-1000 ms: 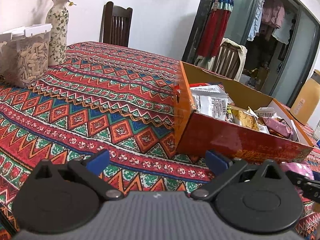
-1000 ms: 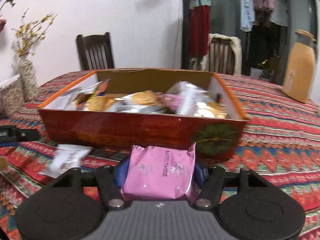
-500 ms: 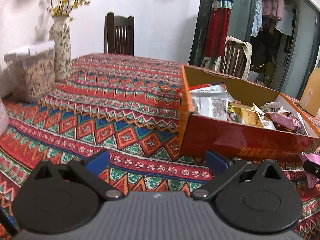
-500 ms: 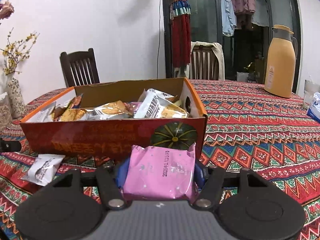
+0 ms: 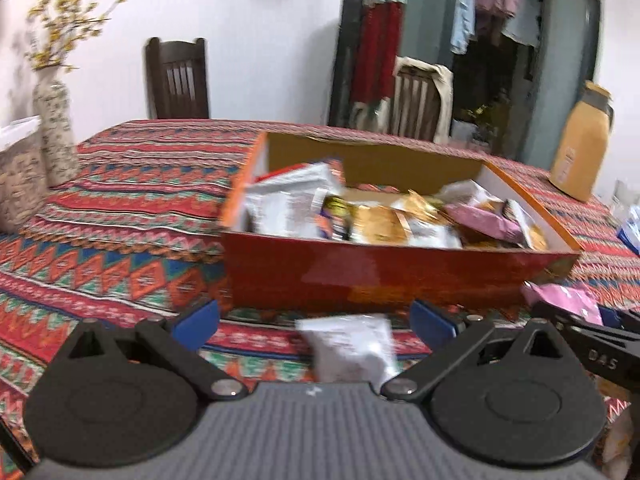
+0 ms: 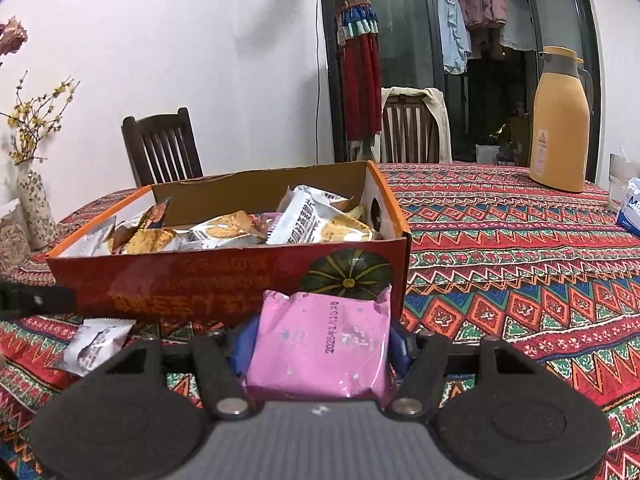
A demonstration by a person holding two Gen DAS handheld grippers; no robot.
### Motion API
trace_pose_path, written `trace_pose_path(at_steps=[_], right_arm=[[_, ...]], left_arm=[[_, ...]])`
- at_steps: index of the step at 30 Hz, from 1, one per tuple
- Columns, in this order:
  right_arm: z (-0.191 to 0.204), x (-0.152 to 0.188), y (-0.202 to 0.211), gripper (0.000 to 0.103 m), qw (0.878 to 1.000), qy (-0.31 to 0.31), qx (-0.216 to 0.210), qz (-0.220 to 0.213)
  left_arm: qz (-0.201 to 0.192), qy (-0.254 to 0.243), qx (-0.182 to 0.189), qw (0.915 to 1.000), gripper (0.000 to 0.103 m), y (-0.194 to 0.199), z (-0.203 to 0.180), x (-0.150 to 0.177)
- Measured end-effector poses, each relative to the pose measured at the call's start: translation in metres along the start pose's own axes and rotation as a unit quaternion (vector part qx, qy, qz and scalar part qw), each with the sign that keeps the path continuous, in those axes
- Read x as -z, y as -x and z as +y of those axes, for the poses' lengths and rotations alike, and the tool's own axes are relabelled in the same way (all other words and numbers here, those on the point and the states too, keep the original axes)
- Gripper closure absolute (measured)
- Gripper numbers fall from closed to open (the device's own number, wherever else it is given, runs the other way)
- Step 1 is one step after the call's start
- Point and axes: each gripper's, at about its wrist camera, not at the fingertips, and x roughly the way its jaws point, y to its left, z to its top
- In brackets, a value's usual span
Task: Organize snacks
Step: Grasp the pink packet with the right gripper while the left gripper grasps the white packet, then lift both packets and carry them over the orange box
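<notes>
Right wrist view: we see the right gripper (image 6: 320, 344) pinching a pink snack packet (image 6: 320, 344) btwn its blue pads, one pad pressed on each side, packet upright w/ a printed date facing us. Just behind it sits the red snack box (image 6: 224, 276), open top, a pumpkin picture on its near wall at the right end. Box is packed w/ wrapped snacks (image 6: 224, 232), silver, orange and white wrappers piled up to approx. the rim. A white snack packet (image 6: 94, 344) lies loose on the patterned tablecloth (image 6: 520, 264) in front of the box, near its left end. Tip of the left gripper pokes in at the left edge of this view, just above that packet.

Left wrist view, blurred: we see the left gripper (image 5: 316, 318) w/ blue pads spread wide, nothing pinched. The white snack packet (image 5: 352, 344) lies on the cloth btwn the spread fingers, closer to the right one; can't tell if a pad touches it. Red snack box (image 5: 360, 276) is right behind. Pink packet (image 5: 564, 298) and the right gripper show at the right edge.

Background: yellow thermos jug (image 6: 560, 120) on the far right of the table, vase (image 6: 36, 208) w/ yellow sprigs on the left, dark chair (image 6: 160, 148) behind.
</notes>
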Motion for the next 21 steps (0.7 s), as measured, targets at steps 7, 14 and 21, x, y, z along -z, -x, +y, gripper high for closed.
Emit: trace_pose_path(at_steps=[7, 14, 21], right_arm=[[-0.002, 0.0, 0.0, 0.04, 1.0, -0.007, -0.009, -0.001], [-0.004, 0.0, 0.002, 0.04, 1.0, -0.009, -0.016, -0.001], [-0.005, 0.0, 0.002, 0.04, 1.0, -0.01, -0.019, 0.0]], left_arm=[[0.033, -0.028, -0.013, 0.999, 0.003, -0.02, -0.03, 0.009], [0.058, -0.015, -0.02, 0.998, 0.035, -0.031, -0.029, 0.015], [0.054, -0.023, -0.016, 0.9982, 0.055, -0.031, -0.03, 0.019]])
